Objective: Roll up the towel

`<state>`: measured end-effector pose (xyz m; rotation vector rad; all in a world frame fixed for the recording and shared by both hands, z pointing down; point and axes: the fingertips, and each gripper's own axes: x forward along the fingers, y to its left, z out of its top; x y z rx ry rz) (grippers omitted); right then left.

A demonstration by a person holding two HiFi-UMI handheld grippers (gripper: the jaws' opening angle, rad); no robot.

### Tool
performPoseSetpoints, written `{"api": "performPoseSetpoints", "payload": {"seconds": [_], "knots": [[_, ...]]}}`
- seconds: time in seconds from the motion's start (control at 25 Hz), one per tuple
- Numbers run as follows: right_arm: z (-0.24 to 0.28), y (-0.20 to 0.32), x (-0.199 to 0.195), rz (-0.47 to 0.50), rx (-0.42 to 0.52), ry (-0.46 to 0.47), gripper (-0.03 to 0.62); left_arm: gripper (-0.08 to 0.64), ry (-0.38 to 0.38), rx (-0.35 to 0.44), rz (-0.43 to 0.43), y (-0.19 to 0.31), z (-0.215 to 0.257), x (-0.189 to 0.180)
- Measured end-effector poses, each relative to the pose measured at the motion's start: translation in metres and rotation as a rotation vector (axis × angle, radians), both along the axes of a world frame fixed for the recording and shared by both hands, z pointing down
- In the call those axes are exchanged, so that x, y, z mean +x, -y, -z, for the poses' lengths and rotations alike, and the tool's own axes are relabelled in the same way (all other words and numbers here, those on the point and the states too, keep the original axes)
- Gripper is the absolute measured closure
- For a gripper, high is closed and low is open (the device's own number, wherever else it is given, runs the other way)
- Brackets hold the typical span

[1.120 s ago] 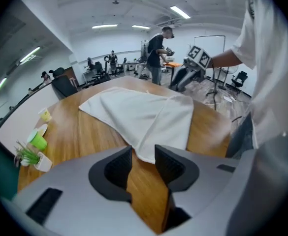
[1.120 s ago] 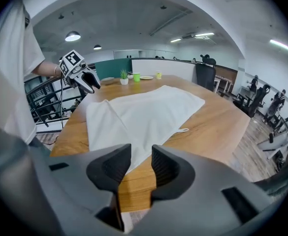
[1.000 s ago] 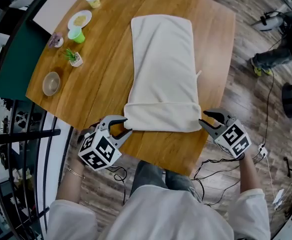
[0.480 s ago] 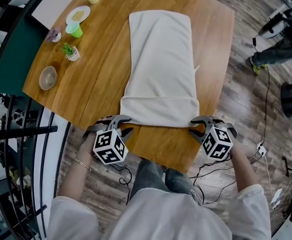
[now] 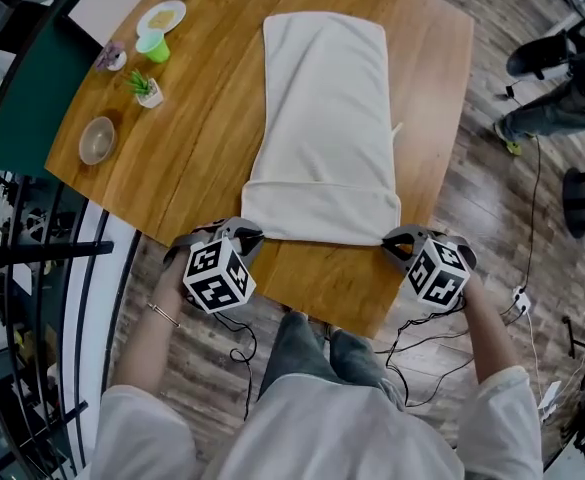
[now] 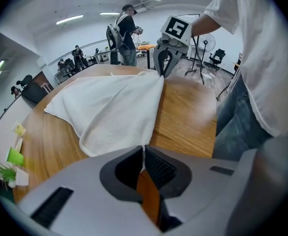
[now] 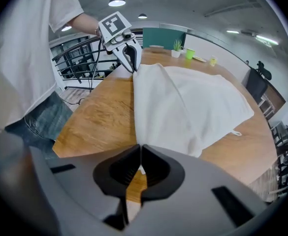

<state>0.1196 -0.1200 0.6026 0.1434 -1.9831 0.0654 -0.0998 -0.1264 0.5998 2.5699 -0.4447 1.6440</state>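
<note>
Near corners of the towel point(image 5: 324, 118) are pinched by the just-closed left claw point(image 5: 249, 236) and right claw point(image 5: 395, 243); bowl point(image 5: 97, 140), plant point(image 5: 144, 88) and green cup point(image 5: 152, 45) are set well apart.

A cream-white towel point(image 5: 324, 128) contrasts with the honey-brown, wood-grained table point(image 5: 212, 138), where a cup point(image 5: 152, 45) glows bright green, while the grey left gripper point(image 5: 244, 238) and right gripper point(image 5: 396, 244) carry cubes point(image 5: 216, 276) patterned in black-and-white squares.

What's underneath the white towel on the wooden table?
Bare wooden table shows around the white towel, whose near end is folded back on itself. Anything beneath the cloth is covered from view.
</note>
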Motion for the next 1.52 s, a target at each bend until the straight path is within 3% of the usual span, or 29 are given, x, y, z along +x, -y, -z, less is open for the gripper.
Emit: {"api": "performPoseSetpoints", "payload": {"seconds": [0.32,0.48,0.68,0.88,1.16,1.52], "knots": [[0.027,-0.095,0.009,-0.018,-0.186,0.086,0.580,0.544,-0.042,-0.184,-0.009,-0.100,0.025,0.007],[0.056,-0.105,0.011,-0.075,-0.194,0.170,0.580,0.543,-0.065,-0.196,0.013,-0.110,0.050,0.006],[0.095,-0.067,0.014,-0.123,-0.118,0.235,0.580,0.543,-0.085,-0.113,0.014,-0.069,0.089,0.011],[0.108,-0.009,0.018,-0.178,-0.022,0.236,0.580,0.543,-0.109,-0.043,0.044,-0.008,0.105,0.013],[0.088,0.065,0.016,-0.271,-0.004,0.220,0.578,0.543,-0.102,-0.030,0.142,0.067,0.080,0.008],[0.037,0.112,0.012,-0.314,-0.062,0.137,0.577,0.541,-0.072,-0.072,0.174,0.114,0.033,0.002]]}}
